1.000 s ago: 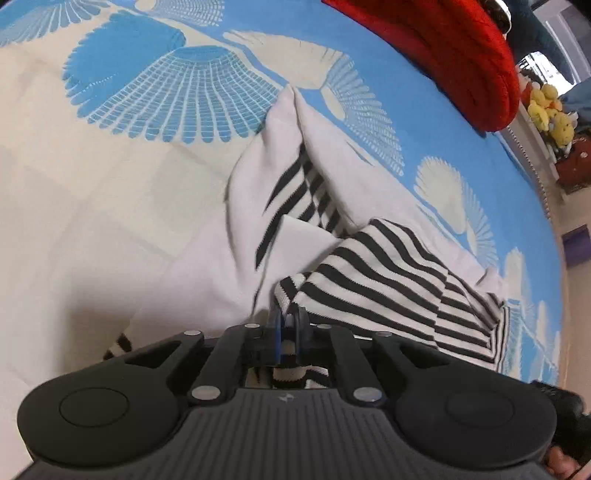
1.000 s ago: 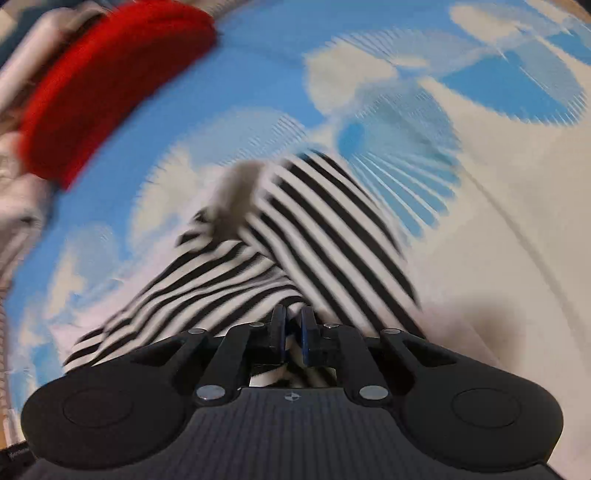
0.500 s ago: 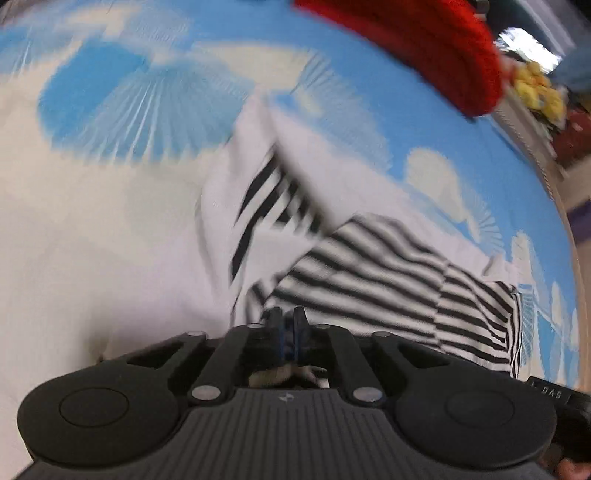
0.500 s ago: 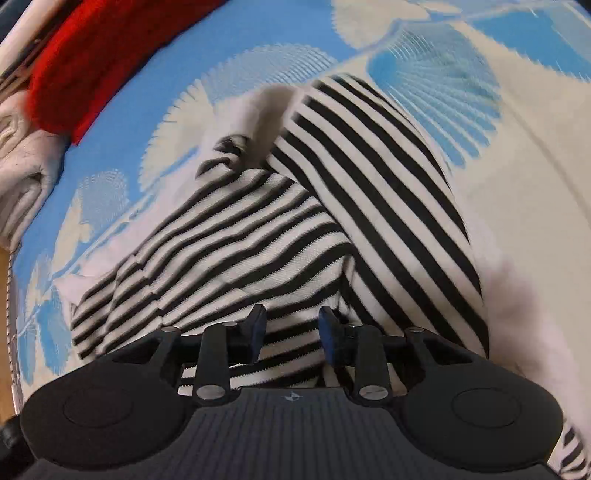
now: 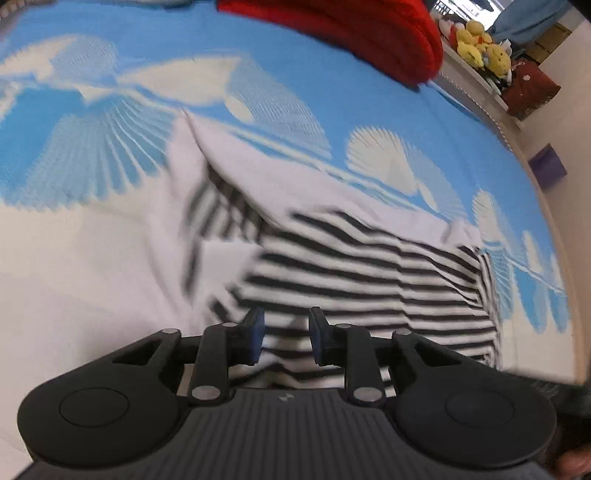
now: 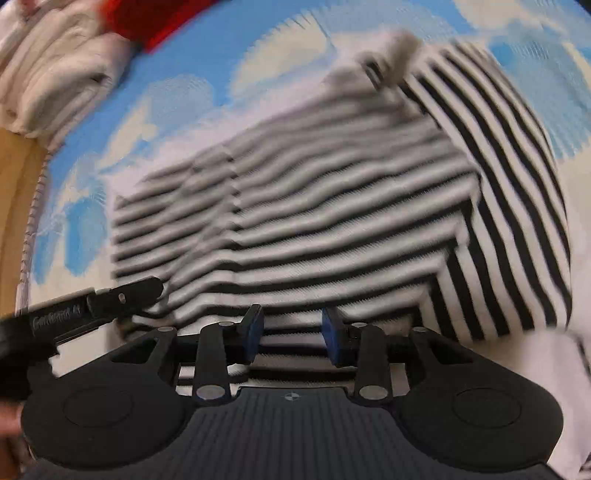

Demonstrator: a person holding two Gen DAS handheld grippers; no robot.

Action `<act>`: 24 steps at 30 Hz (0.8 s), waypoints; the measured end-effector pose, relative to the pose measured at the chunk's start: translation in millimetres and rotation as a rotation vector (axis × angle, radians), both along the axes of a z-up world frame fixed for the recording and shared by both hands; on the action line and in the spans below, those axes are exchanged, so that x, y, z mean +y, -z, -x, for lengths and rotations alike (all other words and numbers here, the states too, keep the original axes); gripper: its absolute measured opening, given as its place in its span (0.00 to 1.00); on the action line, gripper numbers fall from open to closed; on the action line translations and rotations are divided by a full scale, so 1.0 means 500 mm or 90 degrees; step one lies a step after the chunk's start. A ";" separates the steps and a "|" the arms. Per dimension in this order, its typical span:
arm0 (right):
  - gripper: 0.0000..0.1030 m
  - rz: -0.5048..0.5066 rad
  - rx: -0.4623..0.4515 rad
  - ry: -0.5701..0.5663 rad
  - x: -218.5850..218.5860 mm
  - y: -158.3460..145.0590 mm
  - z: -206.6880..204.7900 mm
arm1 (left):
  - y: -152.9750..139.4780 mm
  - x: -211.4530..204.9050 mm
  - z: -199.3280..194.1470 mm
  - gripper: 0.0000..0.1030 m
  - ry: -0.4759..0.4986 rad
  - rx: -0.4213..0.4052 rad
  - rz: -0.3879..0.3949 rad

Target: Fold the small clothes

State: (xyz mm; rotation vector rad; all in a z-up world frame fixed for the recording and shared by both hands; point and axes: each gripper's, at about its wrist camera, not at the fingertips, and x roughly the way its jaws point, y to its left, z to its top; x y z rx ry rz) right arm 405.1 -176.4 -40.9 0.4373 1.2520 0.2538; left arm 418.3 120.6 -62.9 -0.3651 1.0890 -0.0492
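Now you have let go of the striped top. Your left gripper and your right gripper have both just been opening their jaws. The jaws stand apart, with stripes showing in the gap below, and the pads do not pinch the cloth.

So one fold looks done. A striped flap lies flat across the middle of the top, and its stripes cross the stripes of the part on the right in the right wrist view. The top rests on the bed, just past your jaws. I think more is left: the white inside part sticks out at the far left, so the bundle is not yet small and tidy.

The top is soft knit, thin and floppy, with black and white stripes. The bed cover is smooth, blue and cream with fan shapes. A fuzzy red cloth sits far off. A pile of pale, thick folded things lies at the far left.
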 end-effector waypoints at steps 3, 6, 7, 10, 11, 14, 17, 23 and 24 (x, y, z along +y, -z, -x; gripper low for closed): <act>0.36 0.001 -0.065 0.039 -0.029 -0.035 -0.005 | 0.029 0.011 0.000 0.22 0.034 0.044 -0.026; 0.36 0.081 -0.083 0.085 -0.071 -0.018 -0.031 | 0.028 0.016 0.011 0.11 0.049 0.031 -0.057; 0.34 0.104 -0.068 0.101 -0.087 -0.003 -0.040 | 0.017 0.016 0.012 0.11 0.050 0.016 -0.056; 0.31 0.087 -0.042 0.111 -0.121 0.018 -0.055 | -0.010 -0.018 0.005 0.13 0.086 -0.027 -0.059; 0.31 0.091 -0.052 0.105 -0.120 0.010 -0.053 | -0.021 -0.028 0.008 0.15 0.108 -0.041 -0.050; 0.33 0.106 -0.111 0.087 -0.108 -0.021 -0.031 | -0.023 -0.053 0.019 0.21 0.149 -0.036 -0.046; 0.33 0.107 -0.063 0.075 -0.115 0.007 -0.026 | 0.020 -0.057 0.014 0.21 0.171 0.052 -0.131; 0.33 0.139 -0.143 0.061 -0.117 -0.084 0.031 | -0.164 -0.033 0.091 0.22 0.131 -0.139 -0.105; 0.33 0.133 -0.178 0.073 -0.124 -0.118 0.057 | -0.202 -0.026 0.122 0.22 0.106 -0.192 -0.098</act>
